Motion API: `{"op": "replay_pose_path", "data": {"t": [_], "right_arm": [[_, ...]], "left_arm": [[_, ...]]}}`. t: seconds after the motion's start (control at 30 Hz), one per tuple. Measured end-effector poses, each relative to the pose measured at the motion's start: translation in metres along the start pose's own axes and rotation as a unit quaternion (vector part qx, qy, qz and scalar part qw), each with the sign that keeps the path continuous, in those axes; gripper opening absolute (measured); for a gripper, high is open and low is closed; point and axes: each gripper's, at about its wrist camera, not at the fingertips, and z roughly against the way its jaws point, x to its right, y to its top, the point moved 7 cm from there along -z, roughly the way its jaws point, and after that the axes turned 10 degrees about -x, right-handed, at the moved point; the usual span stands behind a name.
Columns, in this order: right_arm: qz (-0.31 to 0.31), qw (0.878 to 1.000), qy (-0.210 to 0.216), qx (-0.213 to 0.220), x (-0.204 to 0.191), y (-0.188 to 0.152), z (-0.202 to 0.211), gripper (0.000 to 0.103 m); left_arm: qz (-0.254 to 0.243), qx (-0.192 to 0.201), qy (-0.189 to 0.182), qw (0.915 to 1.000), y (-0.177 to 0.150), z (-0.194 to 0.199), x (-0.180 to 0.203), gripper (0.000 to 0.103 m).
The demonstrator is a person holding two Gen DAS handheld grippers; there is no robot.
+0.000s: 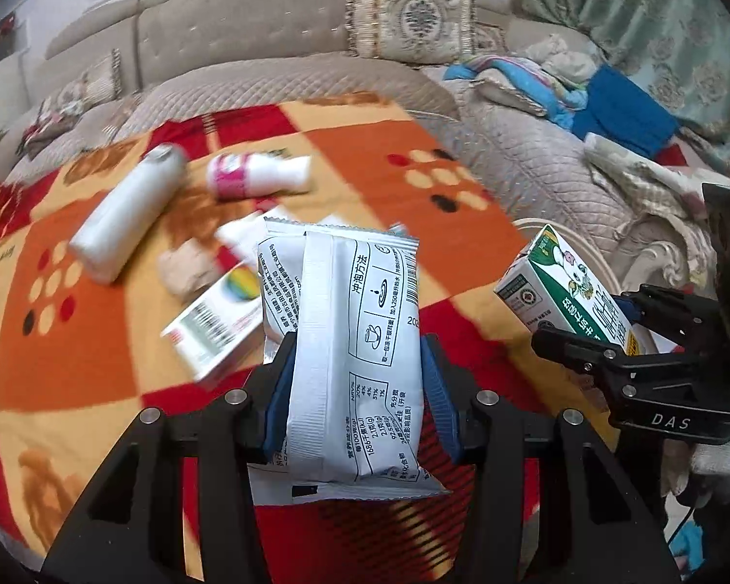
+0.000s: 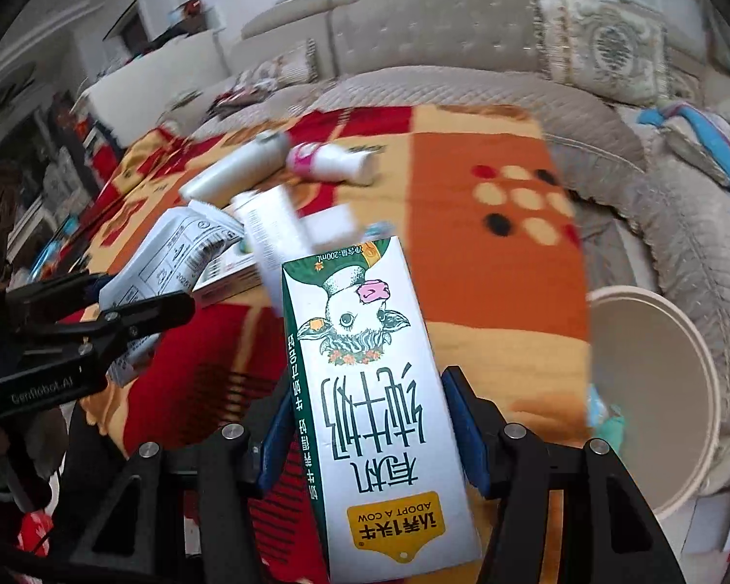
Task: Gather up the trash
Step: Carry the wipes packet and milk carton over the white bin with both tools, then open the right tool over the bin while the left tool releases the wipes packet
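My left gripper (image 1: 357,379) is shut on a white sachet packet (image 1: 350,340) and holds it above the patterned blanket; the packet also shows in the right wrist view (image 2: 170,263). My right gripper (image 2: 372,423) is shut on a green and white milk carton (image 2: 370,379), which also shows in the left wrist view (image 1: 564,287). On the blanket beyond lie a white bottle (image 1: 126,214), a pink-labelled bottle (image 1: 258,175), a small cardboard box (image 1: 214,326) and crumpled paper (image 1: 190,267). A beige bin (image 2: 657,389) stands at the right.
The orange and red blanket (image 1: 365,165) covers a beige sofa (image 1: 267,29) with cushions (image 1: 413,14). Clothes and a blue cloth (image 1: 618,112) lie on the sofa's right part. The bin holds some scraps.
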Motion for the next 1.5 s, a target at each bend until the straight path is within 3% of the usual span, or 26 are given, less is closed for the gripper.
{"op": "replay_pose_path", "data": {"t": [0.4, 0.87, 1.5], "right_arm": [[-0.096, 0.995, -0.039, 0.015, 0.096, -0.019, 0.027, 0.056], [-0.204, 0.977, -0.055, 0.011, 0.189, -0.055, 0.034, 0.056], [-0.278, 0.958, -0.061, -0.013, 0.246, -0.075, 0.005, 0.056]], "left_arm": [[-0.062, -0.006, -0.026, 0.9977, 0.038, -0.035, 0.084, 0.047], [-0.112, -0.032, -0.059, 0.9914, 0.061, -0.075, 0.165, 0.047], [-0.104, -0.066, -0.084, 0.9888, 0.068, -0.115, 0.204, 0.051]]}}
